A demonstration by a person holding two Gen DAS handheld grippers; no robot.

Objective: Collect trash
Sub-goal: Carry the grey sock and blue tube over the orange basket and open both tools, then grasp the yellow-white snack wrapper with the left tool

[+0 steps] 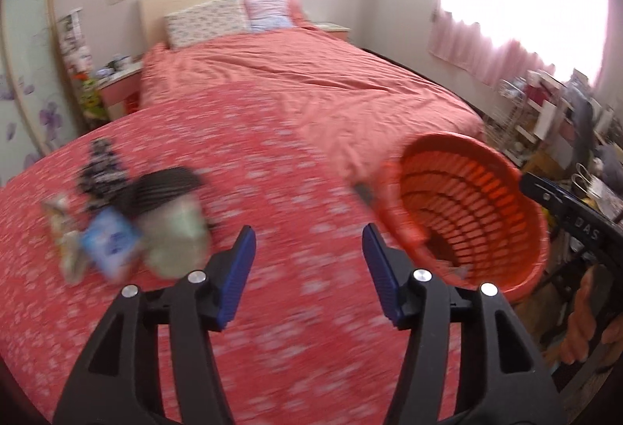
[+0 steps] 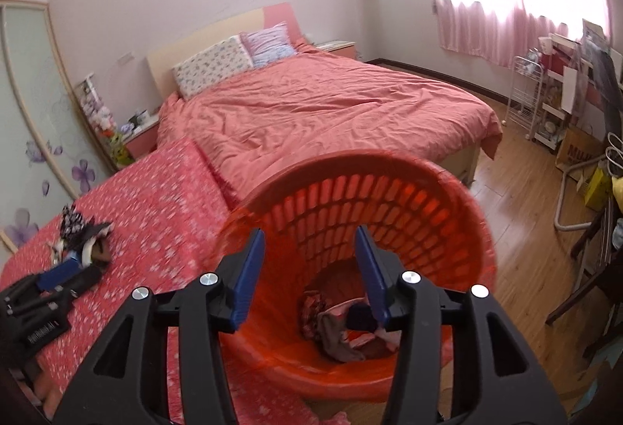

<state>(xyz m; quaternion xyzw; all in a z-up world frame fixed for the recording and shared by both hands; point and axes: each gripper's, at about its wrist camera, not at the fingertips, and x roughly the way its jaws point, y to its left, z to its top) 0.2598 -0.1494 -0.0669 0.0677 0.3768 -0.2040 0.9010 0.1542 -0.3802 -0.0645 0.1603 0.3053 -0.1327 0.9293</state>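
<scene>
currently, on inspection, i found both grippers released and carrying nothing. the left gripper (image 1: 309,250) stood with its fingers (image 1: 241,269) apart over the patterned red cover (image 1: 272,191), nothing between them. the right gripper (image 2: 309,253) hung above the mouth of the orange basket (image 2: 447,199), its fingers (image 2: 249,269) likewise parted and empty.

the remaining trash pile (image 1: 117,222) lay on the cover to the left of the left gripper, near but not touching it. the view was blurred there; i made out a pale crumpled wad (image 1: 175,238), a blue-and-white packet (image 1: 111,246), a dark ribbed piece (image 1: 163,187) and a black-and-white patterned scrap (image 1: 101,168). the basket stood at the bed's edge on the right and already held some soft scraps (image 2: 342,324) at its bottom.

my judgement: these pieces were light and soft, likely to crumple and not resist. the packet looked smooth and might slip, so i would have pinched it across a folded edge. the wad should be taken through its bulk. the soft bedding beneath would give, so a shallow approach risked catching the cover along with the litter.
</scene>
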